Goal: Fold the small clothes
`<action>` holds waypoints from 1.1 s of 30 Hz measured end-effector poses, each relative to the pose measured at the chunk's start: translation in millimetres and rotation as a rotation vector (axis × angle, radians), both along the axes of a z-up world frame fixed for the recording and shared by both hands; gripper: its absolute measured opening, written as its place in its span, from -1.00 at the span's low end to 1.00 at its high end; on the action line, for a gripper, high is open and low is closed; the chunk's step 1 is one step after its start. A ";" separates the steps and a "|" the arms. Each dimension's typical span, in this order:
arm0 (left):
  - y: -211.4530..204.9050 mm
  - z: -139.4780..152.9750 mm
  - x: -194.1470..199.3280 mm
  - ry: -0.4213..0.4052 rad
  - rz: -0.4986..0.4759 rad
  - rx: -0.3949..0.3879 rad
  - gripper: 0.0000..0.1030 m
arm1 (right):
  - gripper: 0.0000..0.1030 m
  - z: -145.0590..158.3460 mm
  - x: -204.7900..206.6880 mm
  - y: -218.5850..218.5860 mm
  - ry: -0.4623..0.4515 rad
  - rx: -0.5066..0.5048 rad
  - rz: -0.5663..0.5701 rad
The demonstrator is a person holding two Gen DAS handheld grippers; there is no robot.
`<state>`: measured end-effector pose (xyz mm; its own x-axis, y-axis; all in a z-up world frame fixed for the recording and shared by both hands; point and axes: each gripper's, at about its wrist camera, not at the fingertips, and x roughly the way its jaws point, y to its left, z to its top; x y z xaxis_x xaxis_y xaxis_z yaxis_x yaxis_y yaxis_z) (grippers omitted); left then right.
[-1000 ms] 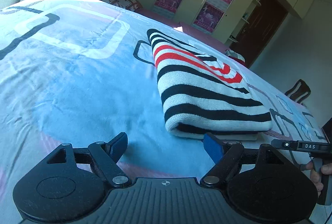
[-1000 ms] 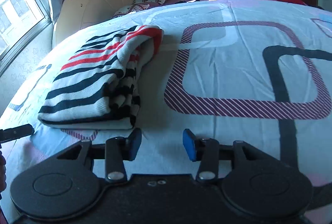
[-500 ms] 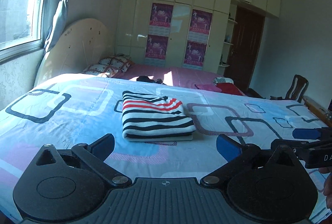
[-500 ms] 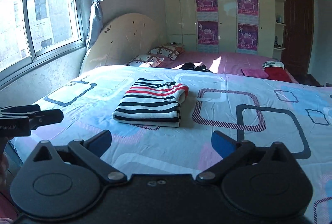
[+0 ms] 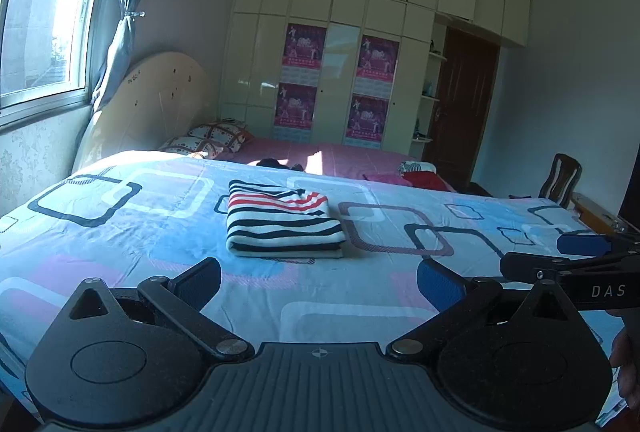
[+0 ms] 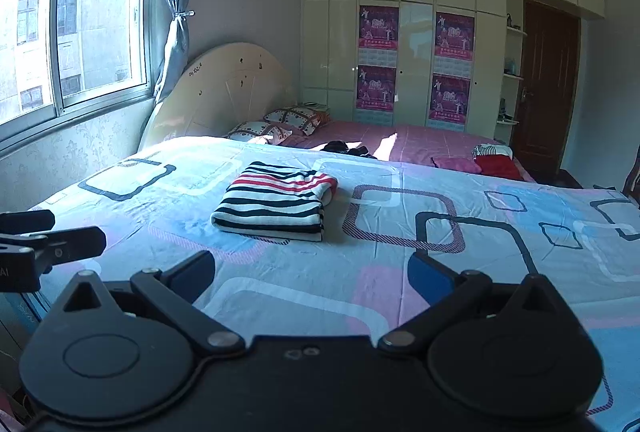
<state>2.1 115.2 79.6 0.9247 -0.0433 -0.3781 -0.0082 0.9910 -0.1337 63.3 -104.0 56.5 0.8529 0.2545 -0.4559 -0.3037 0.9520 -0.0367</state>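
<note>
Left wrist view shows the striped sweater (image 5: 282,220) lying on the bed (image 5: 120,232) as a compact rectangle, layers stacked and edges roughly square, so this garment looks folded and finished. Nearer the camera than the sweater, the left claw (image 5: 319,278) hangs above the patterned sheet with its jaws spread wide and nothing between them; the right claw (image 6: 312,270), likewise wide and empty, hovers on the near side of the sweater in the right wrist view, well apart from it. Beyond the sweater, on the pink part of the bed, lie a dark garment (image 6: 347,148) and a red and pink pile (image 6: 486,162), which may be further small clothes awaiting folding.
</note>
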 end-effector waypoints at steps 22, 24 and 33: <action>-0.7 9.2 0.8 -0.019 -0.015 0.013 1.00 | 0.99 8.8 -2.8 6.9 -0.045 -0.001 -0.011; -2.1 10.0 2.4 -0.017 -0.014 0.016 1.00 | 0.99 8.3 -2.5 7.7 -0.043 0.000 -0.012; -7.8 13.4 3.8 -0.021 -0.028 0.027 1.00 | 0.99 7.8 -2.7 9.0 -0.046 0.006 -0.020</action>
